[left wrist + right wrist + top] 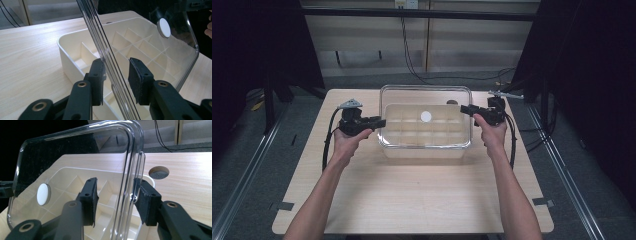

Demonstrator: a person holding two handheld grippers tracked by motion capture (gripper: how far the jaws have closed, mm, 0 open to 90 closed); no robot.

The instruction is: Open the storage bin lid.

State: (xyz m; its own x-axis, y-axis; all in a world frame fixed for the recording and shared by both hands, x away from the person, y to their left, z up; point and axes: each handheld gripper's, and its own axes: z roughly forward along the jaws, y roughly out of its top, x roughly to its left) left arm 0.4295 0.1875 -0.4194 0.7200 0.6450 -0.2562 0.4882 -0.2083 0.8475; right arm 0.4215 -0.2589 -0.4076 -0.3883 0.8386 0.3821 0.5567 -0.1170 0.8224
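A clear plastic lid (426, 95) with a white disc (426, 116) stands tilted over a cream divided box (424, 152). Its lower edge is near the box's front rim. My left gripper (381, 121) straddles the lid's left edge (110, 75). One of its pads (98, 80) is against the rim and a small gap shows at the other, so the jaws are open. My right gripper (463, 110) straddles the right edge (127, 192). One of its pads (147, 203) meets the rim, the other stands clear, and the jaws are open.
The box sits at the far middle of a light wooden table (412, 195). A round cable hole (158, 172) lies in the tabletop just beyond the box. Dark curtains and floor rails flank the table.
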